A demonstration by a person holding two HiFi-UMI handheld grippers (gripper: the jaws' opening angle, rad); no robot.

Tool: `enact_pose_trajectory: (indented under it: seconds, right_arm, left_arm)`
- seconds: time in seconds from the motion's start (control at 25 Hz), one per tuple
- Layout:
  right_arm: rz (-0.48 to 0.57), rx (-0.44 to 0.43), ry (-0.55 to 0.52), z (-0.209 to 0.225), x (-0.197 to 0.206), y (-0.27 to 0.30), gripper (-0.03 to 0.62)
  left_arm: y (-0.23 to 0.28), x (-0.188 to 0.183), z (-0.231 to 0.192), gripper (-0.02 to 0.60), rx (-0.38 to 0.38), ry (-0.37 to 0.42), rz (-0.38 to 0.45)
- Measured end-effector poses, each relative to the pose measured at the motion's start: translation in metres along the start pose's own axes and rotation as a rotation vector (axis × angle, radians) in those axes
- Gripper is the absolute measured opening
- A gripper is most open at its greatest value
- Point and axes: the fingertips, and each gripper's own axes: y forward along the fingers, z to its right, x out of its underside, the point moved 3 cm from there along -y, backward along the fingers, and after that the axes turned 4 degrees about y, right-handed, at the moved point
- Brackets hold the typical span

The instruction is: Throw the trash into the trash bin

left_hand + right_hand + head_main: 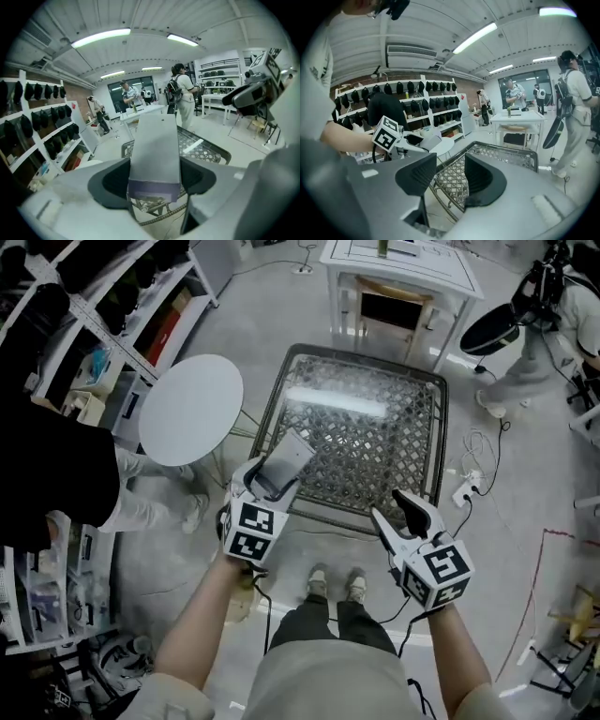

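We are clamping the flat grey cardboard box (154, 150) in our left gripper (272, 482), holding it above the near corner of the dark lattice-mesh frame (442, 418), possibly the bin, to drop it there. Our right gripper (398, 518) is hanging open, empty.

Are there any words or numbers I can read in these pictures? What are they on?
No text can be read.
On the grey box held in the left gripper: a label on its purple end, too blurred to read.
On the marker cubes: black-and-white squares, no letters.
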Motion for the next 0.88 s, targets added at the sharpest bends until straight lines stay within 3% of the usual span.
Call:
enact_pose_trajectory:
  seconds: [0.44,0.88]
  right_arm:
    - [0.095,-0.230,-0.153,-0.080,-0.068,0.004,0.189]
    - [0.153,-0.406,-0.299,-0.177,-0.103,0.010,0.181]
  left_arm:
    - [-0.157,-0.006,-0.037,0.324,-0.262,-0.123,0.125]
    - [-0.301,0.025,-0.066,0.322,-0.538,-0.248,0.204]
